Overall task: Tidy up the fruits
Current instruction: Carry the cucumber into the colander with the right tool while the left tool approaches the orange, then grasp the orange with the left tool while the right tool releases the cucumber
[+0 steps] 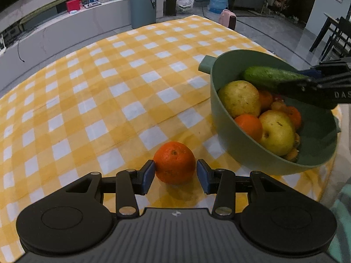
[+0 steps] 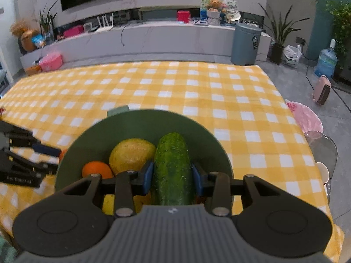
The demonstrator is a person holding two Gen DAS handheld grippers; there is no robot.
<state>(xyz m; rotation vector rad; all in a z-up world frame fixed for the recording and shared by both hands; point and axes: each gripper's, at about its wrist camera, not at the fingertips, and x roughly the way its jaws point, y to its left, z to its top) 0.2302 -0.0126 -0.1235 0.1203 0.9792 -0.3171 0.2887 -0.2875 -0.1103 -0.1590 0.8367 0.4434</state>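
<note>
A loose orange [image 1: 174,162] sits between the blue pads of my left gripper [image 1: 175,173], which is shut on it just above the yellow checked tablecloth [image 1: 109,92], left of the green bowl [image 1: 219,118]. The bowl holds two yellow pears [image 1: 240,98], oranges [image 1: 249,125] and smaller fruit. My right gripper [image 2: 172,177] is shut on a green cucumber [image 2: 172,157] and holds it lengthwise over the bowl [image 2: 140,122], above the fruit. The cucumber [image 1: 267,76] also shows over the bowl's far rim in the left wrist view.
The bowl stands near the table's right front corner, and its handle [image 1: 206,64] points away. A pink chair [image 2: 307,116] and a glass-topped seat [image 2: 322,146] stand beside the table's right edge. Checked cloth stretches left and behind the bowl.
</note>
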